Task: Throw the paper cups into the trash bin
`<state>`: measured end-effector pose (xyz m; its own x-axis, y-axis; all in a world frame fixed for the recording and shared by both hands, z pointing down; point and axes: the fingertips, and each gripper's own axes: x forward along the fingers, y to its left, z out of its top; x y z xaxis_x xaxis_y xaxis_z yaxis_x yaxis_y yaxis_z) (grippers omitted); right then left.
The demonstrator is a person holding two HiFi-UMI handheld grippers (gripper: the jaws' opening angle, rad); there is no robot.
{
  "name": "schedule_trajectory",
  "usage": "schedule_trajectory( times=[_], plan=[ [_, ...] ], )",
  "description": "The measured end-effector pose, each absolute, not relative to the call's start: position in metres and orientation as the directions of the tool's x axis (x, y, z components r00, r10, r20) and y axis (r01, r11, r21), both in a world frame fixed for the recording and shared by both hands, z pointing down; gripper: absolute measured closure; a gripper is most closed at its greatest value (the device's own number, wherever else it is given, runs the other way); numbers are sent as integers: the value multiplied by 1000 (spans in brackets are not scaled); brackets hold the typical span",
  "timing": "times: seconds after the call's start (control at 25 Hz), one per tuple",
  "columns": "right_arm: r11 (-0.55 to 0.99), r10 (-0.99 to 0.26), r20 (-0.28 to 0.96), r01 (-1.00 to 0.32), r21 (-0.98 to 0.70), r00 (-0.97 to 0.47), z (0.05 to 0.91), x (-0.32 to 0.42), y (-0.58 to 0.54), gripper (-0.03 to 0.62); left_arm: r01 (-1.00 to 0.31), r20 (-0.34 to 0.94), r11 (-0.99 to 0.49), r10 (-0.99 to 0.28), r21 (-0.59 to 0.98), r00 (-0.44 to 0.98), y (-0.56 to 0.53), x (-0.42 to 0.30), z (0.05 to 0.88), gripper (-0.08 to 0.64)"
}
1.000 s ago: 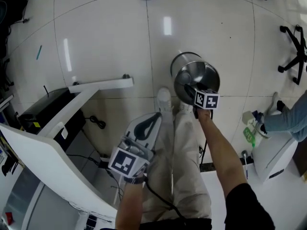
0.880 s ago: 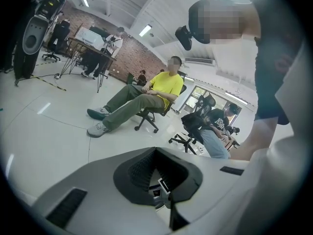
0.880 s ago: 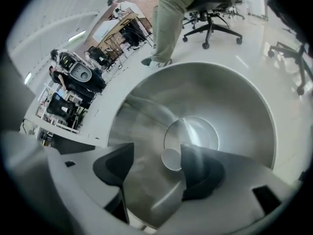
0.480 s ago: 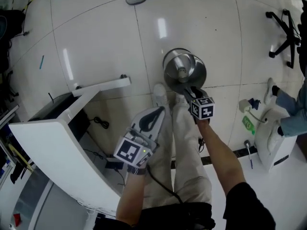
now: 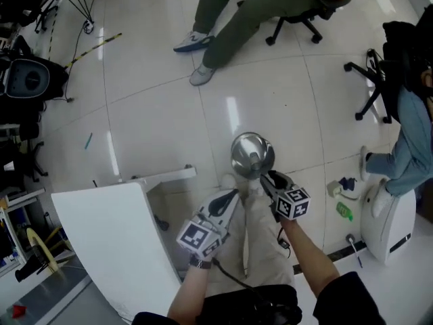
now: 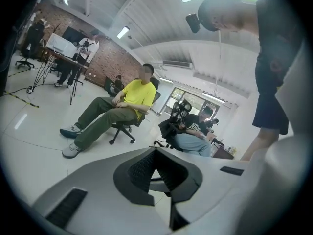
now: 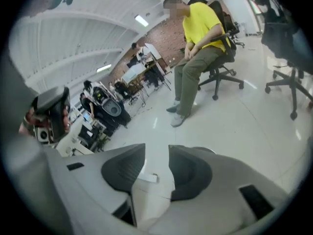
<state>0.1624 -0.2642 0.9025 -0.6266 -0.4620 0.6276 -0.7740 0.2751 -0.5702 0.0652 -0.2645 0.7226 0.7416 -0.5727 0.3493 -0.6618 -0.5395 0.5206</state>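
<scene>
on the glossy white tiled floor (image 5: 155,120), just ahead of the wearer's beige trouser legs (image 5: 254,242), stands the round shiny metal trash bin (image 5: 252,156), seen from above in the head view. both tools point toward it from the near side.

the left hand-held gripper (image 5: 232,195) lies a little short of the bin and to its left. in its own view the left hand-held gripper (image 6: 156,151) has its dark ribbed pads meeting at the tips, with only a small triangular gap behind them and nothing caught there.

the right hand-held gripper (image 5: 265,176) reaches up to the bin's near edge, its marker cube (image 5: 292,204) just behind. in the right gripper view its jaws stand apart with a clear strip of floor showing between the two dark pads. they have just been closing, and nothing is between them.

a white counter (image 5: 115,242) fills the lower left of the head view, well apart from the bin. beyond the bin, at the far edge of the floor, a person in a yellow shirt and green trousers (image 5: 237,19) sits on a black wheeled office chair (image 5: 304,19).
</scene>
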Motion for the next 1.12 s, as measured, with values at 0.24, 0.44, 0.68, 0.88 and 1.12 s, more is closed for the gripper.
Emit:
schedule_trajectory(
  times=[0.24,0.44,0.68,0.88,1.12],
  plan=[
    [370,-588,450,-718,-590,-672,743,153,-284,445,-694,305,-533,-641,484,705,-260,64,625,557],
    [516,-634,289,-672,-531,-717,619,134,-292,557,-713,219,-584,-693,389,687,-273,48,542,557],
    [638,-654,129,-634,-437,-746,496,112,-288,591,-724,96,-623,-735,296,671,-279,22,463,557],
    [716,-658,10,-630,-300,-753,387,109,-296,591,-707,-2,-648,-738,283,675,-282,28,388,557],
    [724,-675,-68,-643,-249,-734,327,121,-284,592,-688,-32,-687,-713,235,701,-272,31,353,558]
  ],
)
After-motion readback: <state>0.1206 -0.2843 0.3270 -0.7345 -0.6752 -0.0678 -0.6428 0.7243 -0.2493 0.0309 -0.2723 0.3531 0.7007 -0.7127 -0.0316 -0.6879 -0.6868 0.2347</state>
